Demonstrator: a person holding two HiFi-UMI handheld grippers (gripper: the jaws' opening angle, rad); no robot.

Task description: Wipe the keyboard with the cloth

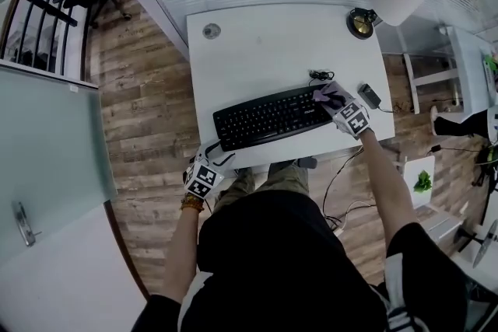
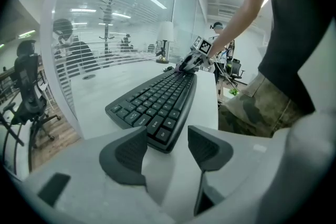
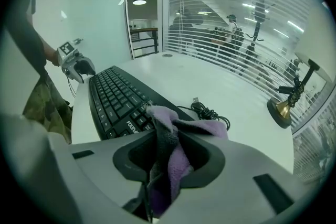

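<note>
Keyboard (image 1: 268, 118) lies slantwise on white desk (image 1: 264, 50). Right arm stretched forward to keyboard's right end, right gripper (image 3: 170, 157) tilted steeply down, jaws clamped on bunched purple cloth (image 3: 173, 134), which hangs onto keys at that end. Left forearm bent close to body, left gripper (image 2: 168, 140) at keyboard's left near corner, pointing along it, jaws apart, gripping nothing, corner just between tips

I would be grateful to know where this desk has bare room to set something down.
The broad stretch behind the keyboard, between the cable grommet and the lamp base, is bare. The right end is crowded: coiled cable, a small dark device and the right gripper with the cloth.
</note>
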